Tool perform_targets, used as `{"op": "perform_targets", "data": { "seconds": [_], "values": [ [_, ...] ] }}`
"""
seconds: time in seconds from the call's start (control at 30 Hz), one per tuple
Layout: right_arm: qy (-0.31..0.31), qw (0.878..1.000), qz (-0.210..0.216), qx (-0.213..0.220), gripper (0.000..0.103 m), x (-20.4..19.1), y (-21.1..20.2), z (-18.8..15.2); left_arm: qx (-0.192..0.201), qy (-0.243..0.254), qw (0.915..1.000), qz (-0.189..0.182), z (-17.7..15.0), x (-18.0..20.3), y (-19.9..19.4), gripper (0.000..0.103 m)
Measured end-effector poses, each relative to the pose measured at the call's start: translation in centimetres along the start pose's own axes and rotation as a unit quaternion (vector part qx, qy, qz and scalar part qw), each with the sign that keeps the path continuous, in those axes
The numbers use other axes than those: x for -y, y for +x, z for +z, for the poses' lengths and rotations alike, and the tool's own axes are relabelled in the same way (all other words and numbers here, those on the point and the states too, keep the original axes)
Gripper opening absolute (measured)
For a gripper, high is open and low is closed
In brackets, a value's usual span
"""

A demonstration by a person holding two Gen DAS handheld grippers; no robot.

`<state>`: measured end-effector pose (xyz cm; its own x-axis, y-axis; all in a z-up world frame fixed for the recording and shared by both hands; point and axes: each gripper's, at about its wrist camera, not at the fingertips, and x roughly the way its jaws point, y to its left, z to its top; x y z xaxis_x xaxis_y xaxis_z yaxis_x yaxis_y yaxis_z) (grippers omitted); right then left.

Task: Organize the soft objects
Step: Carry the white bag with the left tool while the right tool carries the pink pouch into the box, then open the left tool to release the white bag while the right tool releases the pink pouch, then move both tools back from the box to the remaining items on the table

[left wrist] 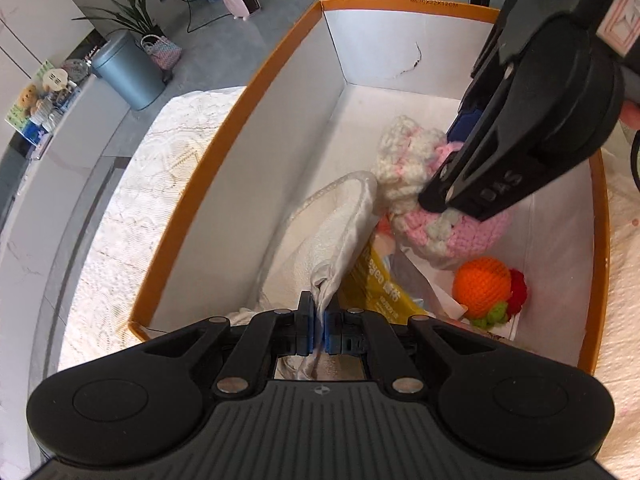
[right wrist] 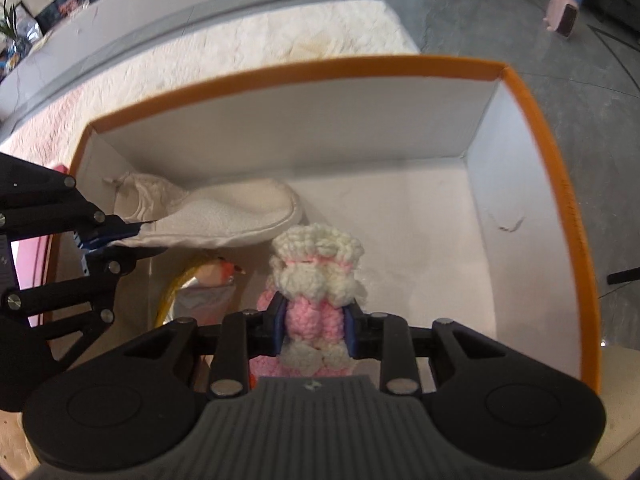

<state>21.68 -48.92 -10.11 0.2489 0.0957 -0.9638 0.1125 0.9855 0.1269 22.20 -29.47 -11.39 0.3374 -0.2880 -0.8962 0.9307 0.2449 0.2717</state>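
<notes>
Both grippers reach down into the box (left wrist: 224,128), an open carton with an orange rim and white walls, set on a cream cloth (left wrist: 132,200).

The left gripper (left wrist: 320,326) is pressed together on the satin edge of a white pouch (left wrist: 336,216). The pouch trails from that pinch toward the box's left wall, its long axis running away from the fingers, and its far end rests against that wall in the right wrist view.

The right gripper (right wrist: 316,330) holds a pink-and-cream crochet toy (right wrist: 316,276) between its blue pads (right wrist: 280,328). The jaws stand partly spread and the pads sit at the toy's flanks; I judge the grip light, perhaps loosening. The toy stands roughly mid-floor, just right of the pouch, its long axis pointing away from the gripper toward the far wall.

Near the left camera's side of the floor lie an orange crochet fruit (left wrist: 482,286) and a yellow packet (left wrist: 380,284), the packet partly under the pouch.

The likely next step is release. The toy's drop spot lies directly beneath the right gripper, with bare floor to its right. The pouch needs room on the left, where the packet crowds it.
</notes>
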Motion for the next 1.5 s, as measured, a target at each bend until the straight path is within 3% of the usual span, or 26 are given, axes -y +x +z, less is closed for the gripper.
{"op": "perform_targets", "data": {
  "seconds": [0.13, 0.2, 0.33, 0.5, 1.07, 1.23, 1.5],
  "values": [
    [-0.009, 1.0, -0.005, -0.016, 0.035, -0.5, 1.2, 0.3, -0.004, -0.01, 0.9999, -0.012, 0.3, -0.4, 0.1, 0.009],
    [-0.014, 1.0, -0.009, -0.018, 0.044, -0.8, 1.6, 0.5, -0.002, -0.018, 0.9997, -0.014, 0.2, -0.6, 0.0, 0.018],
    [-0.03, 0.999, -0.026, -0.014, 0.047, -1.4, 1.1, 0.3, 0.003, -0.029, 0.9994, -0.02, 0.4, -1.0, -0.4, 0.022],
    [-0.043, 0.998, -0.046, -0.006, 0.065, -1.9, -0.1, 0.1, 0.019, -0.036, 0.9988, -0.027, 0.4, -1.2, -1.9, 0.044],
    [-0.065, 0.994, -0.079, 0.05, 0.072, -5.3, -7.6, -2.5, 0.097, -0.11, 0.9892, 0.001, -2.3, -0.5, -11.1, 0.047],
    [-0.068, 0.992, -0.064, 0.089, 0.072, -7.8, -10.5, -4.5, 0.137, -0.171, 0.9754, 0.023, -5.2, -0.4, -14.4, 0.047],
    [-0.087, 0.977, 0.004, 0.193, 0.072, -14.0, -14.1, -8.7, 0.198, -0.294, 0.9316, 0.078, -12.3, 0.1, -19.1, 0.047]
  ]
}}
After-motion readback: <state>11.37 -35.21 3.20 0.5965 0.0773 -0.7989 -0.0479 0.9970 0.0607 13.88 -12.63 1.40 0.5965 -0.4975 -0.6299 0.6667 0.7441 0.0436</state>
